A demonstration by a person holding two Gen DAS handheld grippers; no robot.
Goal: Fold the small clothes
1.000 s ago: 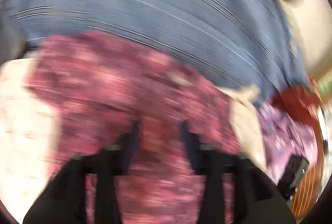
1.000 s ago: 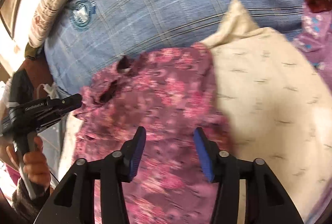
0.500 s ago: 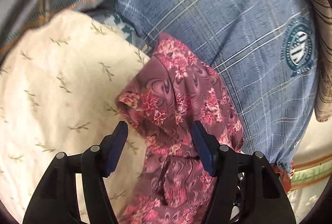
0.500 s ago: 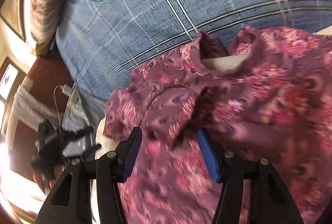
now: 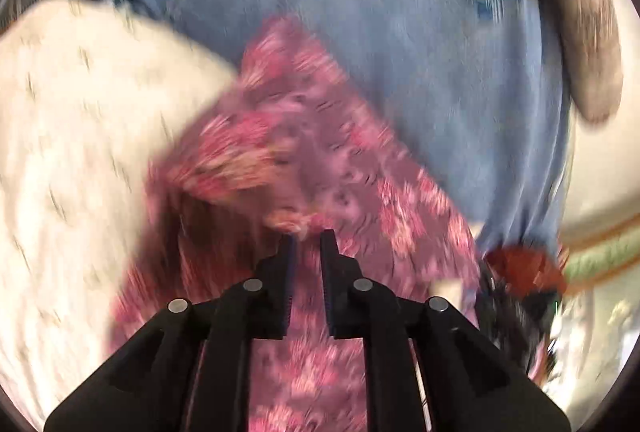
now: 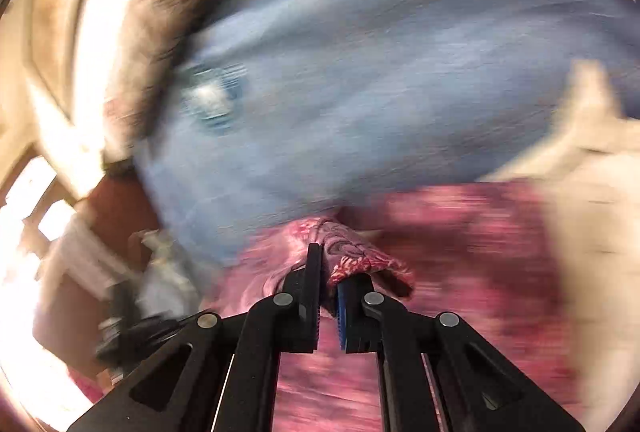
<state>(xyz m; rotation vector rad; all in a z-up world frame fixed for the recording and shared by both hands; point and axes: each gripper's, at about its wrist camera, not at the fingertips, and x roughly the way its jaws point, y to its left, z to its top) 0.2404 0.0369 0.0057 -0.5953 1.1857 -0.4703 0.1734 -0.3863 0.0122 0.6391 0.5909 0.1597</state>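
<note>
Both grippers are clamped on a pink floral garment: the right gripper pinches a bunched fold, and the left gripper grips another edge nearer the cream leaf-print cloth. The garment lies on a blue checked sheet, overlapping that cream cloth. Such small pinches could slip, or drag the cream cloth along.

Left claw: black linkage arms, silver round pins, blue ribbed pads. Right claw: same build.

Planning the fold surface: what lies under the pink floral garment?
Under the pink floral garment lie a cream printed cloth and blue checked fabric; whatever sits beneath its middle is covered.
</note>
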